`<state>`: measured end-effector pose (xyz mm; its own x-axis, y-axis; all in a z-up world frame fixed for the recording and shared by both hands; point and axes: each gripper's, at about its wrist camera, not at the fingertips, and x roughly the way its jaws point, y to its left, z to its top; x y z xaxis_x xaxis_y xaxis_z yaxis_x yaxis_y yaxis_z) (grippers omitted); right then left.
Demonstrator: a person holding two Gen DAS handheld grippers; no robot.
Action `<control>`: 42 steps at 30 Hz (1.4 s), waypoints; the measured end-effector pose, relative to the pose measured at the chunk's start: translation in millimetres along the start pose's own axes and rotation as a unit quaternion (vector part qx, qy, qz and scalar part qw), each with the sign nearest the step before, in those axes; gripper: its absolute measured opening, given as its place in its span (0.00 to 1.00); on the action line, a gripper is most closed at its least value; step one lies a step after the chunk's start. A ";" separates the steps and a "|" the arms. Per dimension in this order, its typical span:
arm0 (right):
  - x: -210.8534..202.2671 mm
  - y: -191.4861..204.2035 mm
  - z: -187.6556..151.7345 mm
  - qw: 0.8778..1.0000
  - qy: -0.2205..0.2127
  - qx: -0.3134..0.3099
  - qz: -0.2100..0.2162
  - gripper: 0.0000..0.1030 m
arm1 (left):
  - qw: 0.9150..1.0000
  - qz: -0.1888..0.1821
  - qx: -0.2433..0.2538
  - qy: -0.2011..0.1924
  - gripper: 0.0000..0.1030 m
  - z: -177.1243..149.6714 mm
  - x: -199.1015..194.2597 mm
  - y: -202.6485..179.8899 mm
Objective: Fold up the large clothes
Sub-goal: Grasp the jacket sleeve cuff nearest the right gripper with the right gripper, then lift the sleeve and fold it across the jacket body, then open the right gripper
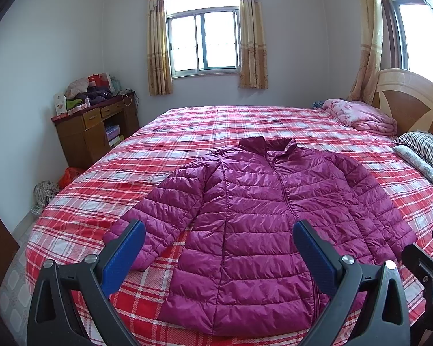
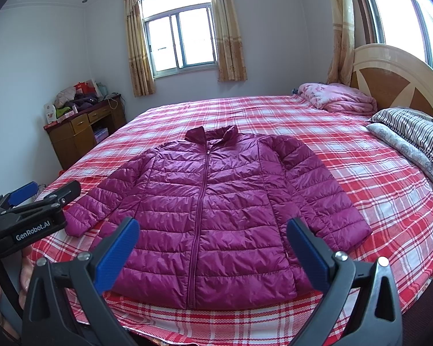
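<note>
Jacket (image 1: 254,216) lies flat, zipped, front up, mid-frame on the bed (image 1: 187,127), sleeves spread to both sides. It looks light, puffy and slick, so pinch a cuff or hem edge, not the smooth quilting. Your left hand-held gripper (image 1: 219,256) and right hand-held gripper (image 2: 213,252) hover low in frame over the hem, both wide apart and empty.

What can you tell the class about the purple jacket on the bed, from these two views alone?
The jacket is a magenta quilted puffer of shiny fabric, stitched in horizontal bands. It lies flat and unfolded, front up, on the red plaid bedsheet, zip closed, stand-up collar toward the window, hem toward the cameras, both sleeves angled outward and down. Only the sheet touches it; the left gripper and right gripper are open, holding nothing.
</note>
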<state>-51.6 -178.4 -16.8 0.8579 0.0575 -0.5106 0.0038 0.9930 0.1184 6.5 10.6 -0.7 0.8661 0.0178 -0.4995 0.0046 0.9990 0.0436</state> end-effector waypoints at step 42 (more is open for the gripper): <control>139.2 -284.9 12.7 0.947 0.101 0.165 -0.255 0.11 | 0.994 0.043 0.057 0.083 0.99 23.8 281.5 -11.2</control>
<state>73.2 -454.6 -110.8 0.5861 -0.3696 -0.7210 0.5804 0.8124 0.0554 262.2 3.5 -121.2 0.7713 0.1186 -0.6253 -0.0010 0.9827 0.1852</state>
